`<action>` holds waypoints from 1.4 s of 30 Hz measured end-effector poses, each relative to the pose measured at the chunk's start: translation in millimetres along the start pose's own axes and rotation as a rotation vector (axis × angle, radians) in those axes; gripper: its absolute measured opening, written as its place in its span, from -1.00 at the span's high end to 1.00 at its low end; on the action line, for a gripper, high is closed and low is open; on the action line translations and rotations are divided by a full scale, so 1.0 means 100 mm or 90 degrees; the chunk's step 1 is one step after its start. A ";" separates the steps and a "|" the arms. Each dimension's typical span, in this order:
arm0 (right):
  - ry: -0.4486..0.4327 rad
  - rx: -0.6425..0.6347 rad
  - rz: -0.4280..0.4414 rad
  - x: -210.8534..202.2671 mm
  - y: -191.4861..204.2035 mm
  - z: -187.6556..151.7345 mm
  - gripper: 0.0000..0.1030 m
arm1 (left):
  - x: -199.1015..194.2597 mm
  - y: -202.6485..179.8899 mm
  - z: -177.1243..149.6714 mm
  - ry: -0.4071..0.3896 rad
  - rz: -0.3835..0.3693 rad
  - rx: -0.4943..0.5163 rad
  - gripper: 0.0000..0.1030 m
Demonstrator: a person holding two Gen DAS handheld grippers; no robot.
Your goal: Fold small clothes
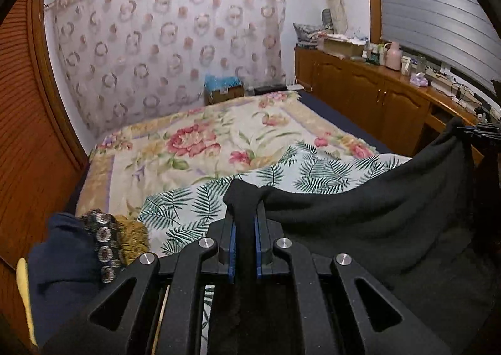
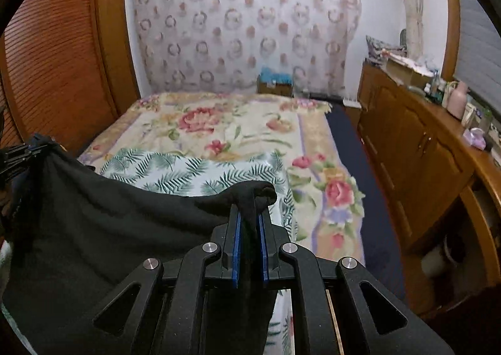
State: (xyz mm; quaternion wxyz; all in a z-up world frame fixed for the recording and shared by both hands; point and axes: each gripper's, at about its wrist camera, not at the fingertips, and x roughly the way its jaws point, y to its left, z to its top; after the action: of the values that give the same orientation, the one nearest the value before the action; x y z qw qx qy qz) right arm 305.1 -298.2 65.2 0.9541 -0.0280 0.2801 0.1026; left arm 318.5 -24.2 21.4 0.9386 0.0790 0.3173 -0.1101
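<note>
A black garment [image 1: 375, 217] hangs stretched between my two grippers above the bed. My left gripper [image 1: 245, 220] is shut on one bunched corner of it. My right gripper [image 2: 249, 223] is shut on the opposite corner; the cloth [image 2: 94, 229] sags between them. The right gripper also shows at the far right of the left wrist view [image 1: 479, 131], and the left gripper at the far left of the right wrist view [image 2: 22, 154]. Under the garment lies a white sheet with green fern leaves [image 1: 200, 201], also in the right wrist view [image 2: 188, 170].
A floral blanket [image 1: 194, 142] covers the bed. A pile of clothes, navy and patterned [image 1: 84, 248], sits at the near left. A wooden cabinet [image 2: 416, 148] with clutter on top runs along the right. A wooden louvred wardrobe [image 2: 56, 51] stands left.
</note>
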 end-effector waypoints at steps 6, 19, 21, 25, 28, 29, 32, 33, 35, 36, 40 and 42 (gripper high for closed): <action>0.021 0.023 -0.008 -0.11 -0.14 -0.20 0.44 | 0.12 0.03 -0.13 0.025 0.004 -0.005 0.41; 0.038 0.020 0.010 -0.60 -0.04 -0.88 -0.21 | -0.33 -0.07 -0.75 0.055 -0.045 -0.058 -0.49; 0.063 0.025 0.017 -0.63 -0.01 -0.99 -0.21 | -0.34 -0.10 -0.84 0.069 -0.040 -0.062 -0.49; 0.101 0.026 0.010 -0.66 -0.01 -1.14 -0.21 | -0.28 -0.14 -0.95 0.094 -0.017 -0.054 -0.49; 0.117 0.040 0.028 -0.64 -0.03 -1.19 -0.21 | -0.23 -0.10 -1.01 0.110 0.001 -0.064 -0.49; 0.117 0.036 0.033 -0.64 -0.02 -1.19 -0.20 | -0.22 -0.08 -1.04 0.115 0.009 -0.066 -0.49; 0.118 0.031 0.044 -0.61 -0.03 -1.17 -0.15 | -0.19 -0.08 -1.07 0.124 0.028 -0.060 -0.49; 0.119 0.027 0.044 -0.60 -0.02 -1.16 -0.15 | -0.18 -0.08 -1.08 0.125 0.031 -0.058 -0.49; 0.125 0.019 0.041 -0.53 -0.03 -1.19 -0.14 | -0.15 -0.11 -1.09 0.133 0.044 -0.048 -0.48; 0.128 0.015 0.039 -0.52 -0.03 -1.20 -0.12 | -0.14 -0.11 -1.09 0.137 0.049 -0.044 -0.43; 0.122 0.001 0.029 -0.51 -0.05 -1.20 -0.03 | -0.09 -0.13 -1.12 0.159 0.064 -0.025 -0.17; 0.119 -0.004 0.027 -0.53 -0.07 -1.20 0.05 | -0.10 -0.12 -1.12 0.165 0.053 -0.024 -0.02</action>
State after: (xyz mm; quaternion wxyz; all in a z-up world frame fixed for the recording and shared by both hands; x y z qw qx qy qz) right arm 199.6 -327.7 -7.3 0.9213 -0.0348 0.3680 0.1206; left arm 242.9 -9.6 -62.0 0.8947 0.0883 0.4345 -0.0537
